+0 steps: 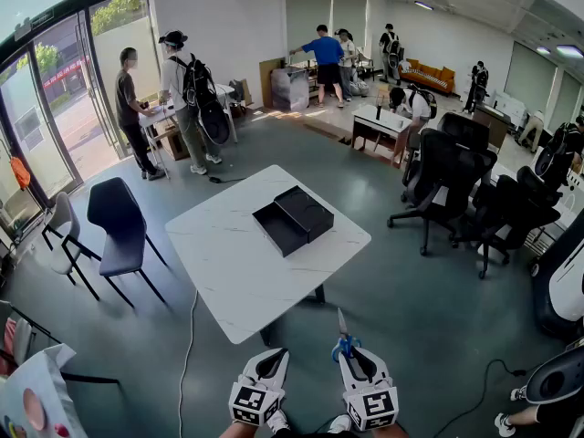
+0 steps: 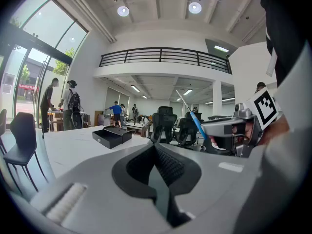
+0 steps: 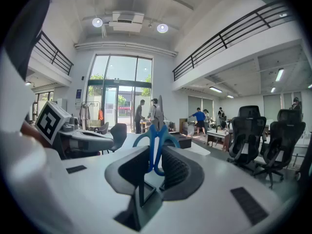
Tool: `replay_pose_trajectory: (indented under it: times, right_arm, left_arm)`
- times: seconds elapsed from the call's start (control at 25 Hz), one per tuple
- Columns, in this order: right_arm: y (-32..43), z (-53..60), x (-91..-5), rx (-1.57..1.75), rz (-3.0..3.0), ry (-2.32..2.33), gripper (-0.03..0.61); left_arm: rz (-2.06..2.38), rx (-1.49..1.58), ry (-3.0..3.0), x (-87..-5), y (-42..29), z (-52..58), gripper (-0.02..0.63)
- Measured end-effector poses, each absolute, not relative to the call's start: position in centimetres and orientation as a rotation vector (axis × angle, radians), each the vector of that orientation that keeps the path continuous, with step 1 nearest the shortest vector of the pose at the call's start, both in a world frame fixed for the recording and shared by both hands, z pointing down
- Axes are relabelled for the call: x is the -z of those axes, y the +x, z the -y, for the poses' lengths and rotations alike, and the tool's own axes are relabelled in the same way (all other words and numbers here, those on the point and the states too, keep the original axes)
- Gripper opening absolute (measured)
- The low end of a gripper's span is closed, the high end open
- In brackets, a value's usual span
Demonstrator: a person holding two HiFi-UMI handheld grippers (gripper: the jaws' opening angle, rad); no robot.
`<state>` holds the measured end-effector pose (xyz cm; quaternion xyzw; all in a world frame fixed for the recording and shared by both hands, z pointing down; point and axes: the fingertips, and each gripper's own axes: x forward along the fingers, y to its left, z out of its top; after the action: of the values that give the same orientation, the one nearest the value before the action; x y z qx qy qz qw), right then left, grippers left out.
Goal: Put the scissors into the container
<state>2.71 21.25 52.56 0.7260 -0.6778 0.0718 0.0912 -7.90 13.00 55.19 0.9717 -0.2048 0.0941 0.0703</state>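
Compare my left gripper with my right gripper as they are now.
The left gripper has its fingers closed together on nothing, while the right gripper has its fingers clamped on the blue-handled scissors. The right gripper has blades sticking out past its tips; nothing protrudes from the left gripper. Both hang side by side, short of the white table.

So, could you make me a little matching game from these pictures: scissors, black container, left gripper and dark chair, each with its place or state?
Things:
1. scissors
2. black container
3. left gripper
4. dark chair

Places or states:
A. shut, holding nothing
B. on the floor beside the white table
C. lying open on the white table
D. clamped in the right gripper

Pairs: 1-D, 2-C, 3-A, 4-B
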Motion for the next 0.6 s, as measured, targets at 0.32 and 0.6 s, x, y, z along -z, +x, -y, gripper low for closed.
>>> replay_pose_trajectory:
  times: [0.32, 0.6]
  right_arm:
    - [1.9, -21.8, -52.8, -0.213, 2.011, 2.133, 0.086]
    - [2.1, -21.7, -52.8, -0.203, 2.007, 2.138, 0.086]
  left_arm:
    - [0.588, -0.294, 2.941, -56.5, -8.2, -13.9, 0.009]
    - [0.591, -0.291, 2.937, -56.9, -8.2, -14.2, 0.009]
